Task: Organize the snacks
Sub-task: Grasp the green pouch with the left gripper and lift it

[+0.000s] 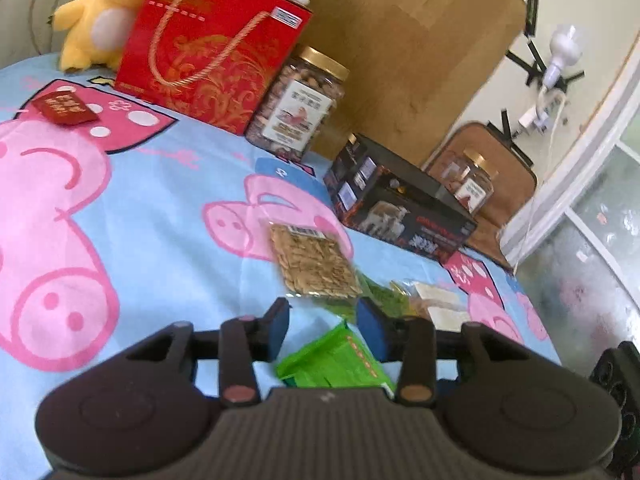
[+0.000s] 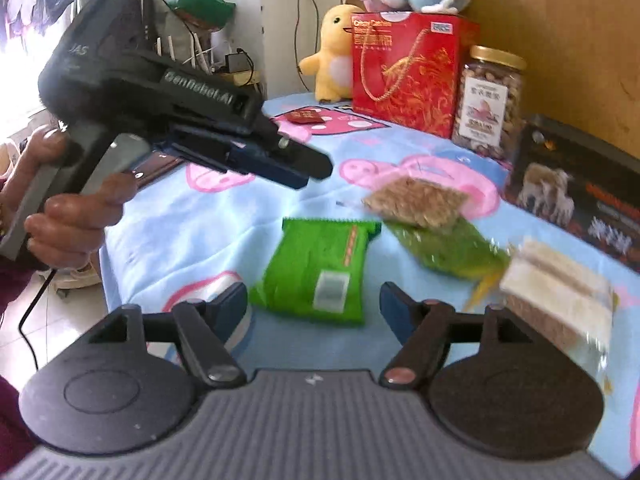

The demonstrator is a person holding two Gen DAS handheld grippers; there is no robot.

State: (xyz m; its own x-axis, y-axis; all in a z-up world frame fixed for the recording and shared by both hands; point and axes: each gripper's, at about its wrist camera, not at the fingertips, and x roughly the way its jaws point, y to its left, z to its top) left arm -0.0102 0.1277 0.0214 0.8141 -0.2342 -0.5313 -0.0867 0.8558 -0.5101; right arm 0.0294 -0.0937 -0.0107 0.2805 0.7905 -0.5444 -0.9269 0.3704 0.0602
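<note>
Several snack packs lie on a cartoon-pig bedsheet (image 2: 168, 232). A bright green pack (image 2: 320, 268) lies just ahead of my open, empty right gripper (image 2: 314, 304). Beyond it lie a clear seed pack (image 2: 416, 200), a dark green pack (image 2: 444, 248) and a white wafer pack (image 2: 560, 292). My left gripper (image 1: 324, 326) is open and empty above the green pack (image 1: 336, 364), with the seed pack (image 1: 312, 264) ahead of it. In the right wrist view the left gripper (image 2: 308, 172) hovers above the sheet, held by a hand.
A red gift bag (image 1: 208, 56), a gold-lidded nut jar (image 1: 300, 104) and a black box (image 1: 400, 204) stand along the wooden headboard (image 1: 404, 44). A second jar (image 1: 472, 184) stands behind the box. A small red packet (image 1: 64, 108) and a yellow plush (image 1: 100, 12) are at the far left.
</note>
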